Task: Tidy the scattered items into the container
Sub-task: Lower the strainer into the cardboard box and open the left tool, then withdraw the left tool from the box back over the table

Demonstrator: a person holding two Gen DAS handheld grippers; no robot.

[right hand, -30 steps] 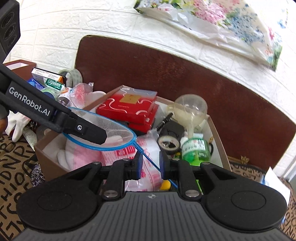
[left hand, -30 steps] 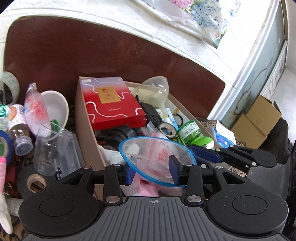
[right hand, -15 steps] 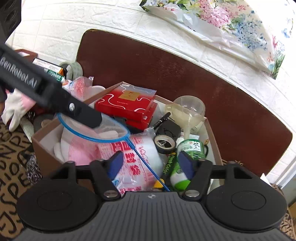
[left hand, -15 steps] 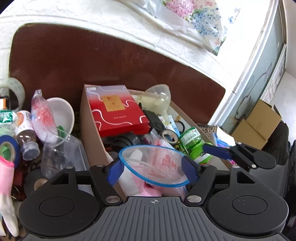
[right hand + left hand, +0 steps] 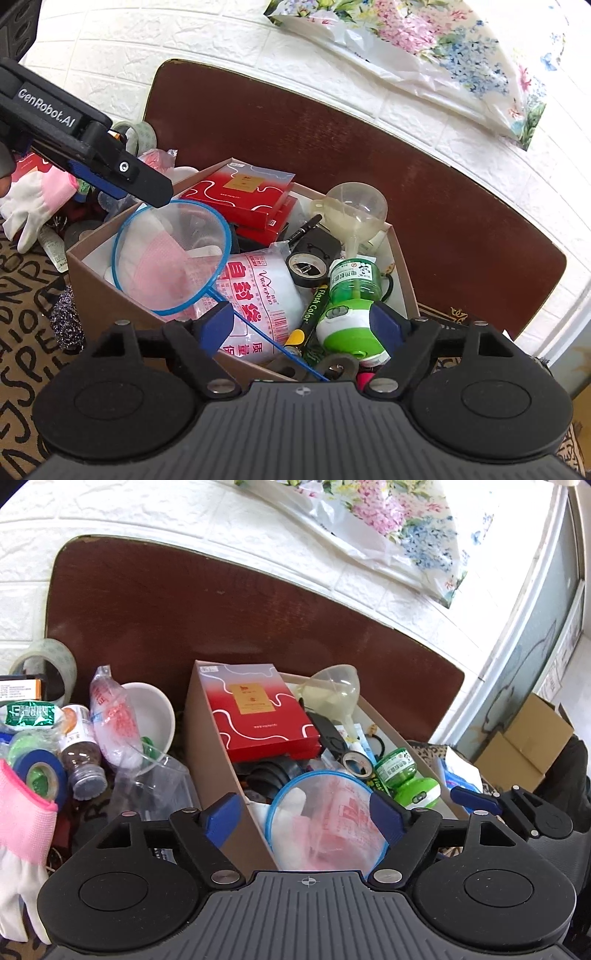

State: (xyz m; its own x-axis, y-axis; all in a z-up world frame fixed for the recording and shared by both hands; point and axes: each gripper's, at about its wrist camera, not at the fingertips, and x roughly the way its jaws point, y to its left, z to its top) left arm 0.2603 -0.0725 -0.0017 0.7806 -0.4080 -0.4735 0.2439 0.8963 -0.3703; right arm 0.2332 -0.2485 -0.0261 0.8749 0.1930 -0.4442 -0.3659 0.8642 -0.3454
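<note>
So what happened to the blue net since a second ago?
Both grippers let it go. The left gripper released the blue net's hoop, the right gripper its handle; both sets of jaws are opening wider. The net now lies in the cardboard box on the packets. Everything else stayed put.

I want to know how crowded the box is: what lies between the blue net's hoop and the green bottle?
In the right wrist view, a printed bag of zip bags and a black tape roll lie between the blue net and green bottle.
</note>
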